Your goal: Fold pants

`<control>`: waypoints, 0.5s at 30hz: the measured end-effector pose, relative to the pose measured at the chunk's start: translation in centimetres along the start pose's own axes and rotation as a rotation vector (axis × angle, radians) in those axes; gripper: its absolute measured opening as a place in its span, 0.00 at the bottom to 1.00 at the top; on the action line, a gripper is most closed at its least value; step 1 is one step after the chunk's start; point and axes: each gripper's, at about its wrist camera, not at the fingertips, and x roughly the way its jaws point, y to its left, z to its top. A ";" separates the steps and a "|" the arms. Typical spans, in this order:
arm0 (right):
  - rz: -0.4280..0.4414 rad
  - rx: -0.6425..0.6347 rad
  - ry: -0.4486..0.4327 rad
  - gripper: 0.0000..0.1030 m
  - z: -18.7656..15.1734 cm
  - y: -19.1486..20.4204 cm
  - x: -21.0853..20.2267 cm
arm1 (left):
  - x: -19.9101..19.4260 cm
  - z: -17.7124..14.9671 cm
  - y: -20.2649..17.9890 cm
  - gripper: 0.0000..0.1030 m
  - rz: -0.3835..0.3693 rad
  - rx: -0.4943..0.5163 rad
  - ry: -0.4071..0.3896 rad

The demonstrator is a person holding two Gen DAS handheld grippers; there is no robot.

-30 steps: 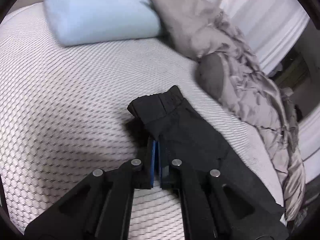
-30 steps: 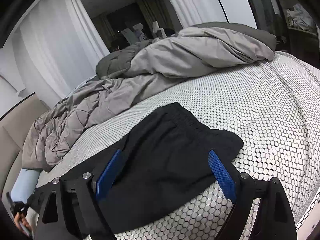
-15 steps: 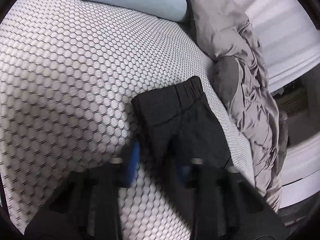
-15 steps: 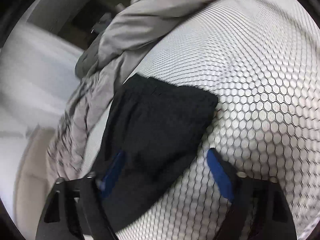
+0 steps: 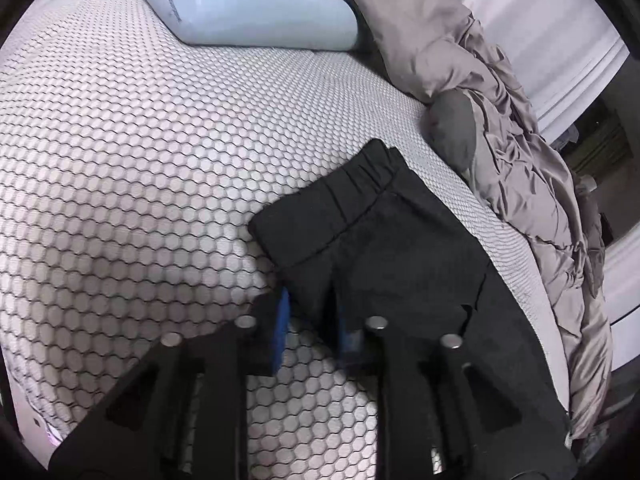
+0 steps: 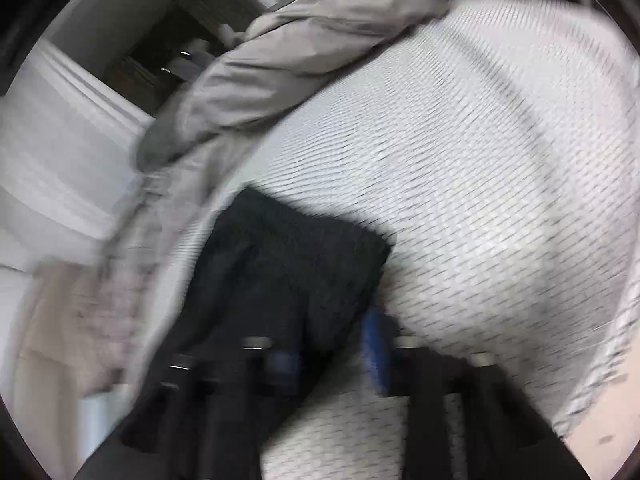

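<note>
**Black on white honeycomb**

The folded black fabric pants (image 5: 384, 248) are plain black, their gathered waistband the same shade. Under them the white mattress cover (image 5: 140, 168) carries a dark honeycomb pattern of small hexagons. At the top of the left wrist view lies a pale blue pillow (image 5: 260, 4). Along the right edge bunches a plain grey-taupe crumpled duvet (image 5: 520, 152). White pleated curtains (image 5: 552, 28) fill the upper right. The black gripper fingers bear blue pads (image 5: 280, 332).

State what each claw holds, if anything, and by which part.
Nothing is gripped. The left claw stands open astride the black pants at their side edge. The right claw is closing with the pants' edge between its jaws; blur shows no press yet.
</note>
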 end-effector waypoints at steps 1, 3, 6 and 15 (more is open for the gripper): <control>-0.042 -0.022 -0.041 0.58 0.2 0.2 -0.8 | -0.5 0.1 0.1 0.24 0.005 -0.008 -0.013; -0.027 -0.041 -0.089 0.59 0.8 0.8 -2.2 | -1.5 0.3 0.1 0.40 0.020 -0.006 -0.044; 0.027 -0.075 -0.110 0.72 0.7 1.9 -3.0 | -2.4 0.9 0.0 0.56 0.041 -0.004 -0.095; 0.066 -0.213 -0.089 0.72 -0.5 6.1 -2.0 | -1.8 3.5 -7.5 0.67 -0.005 0.360 0.002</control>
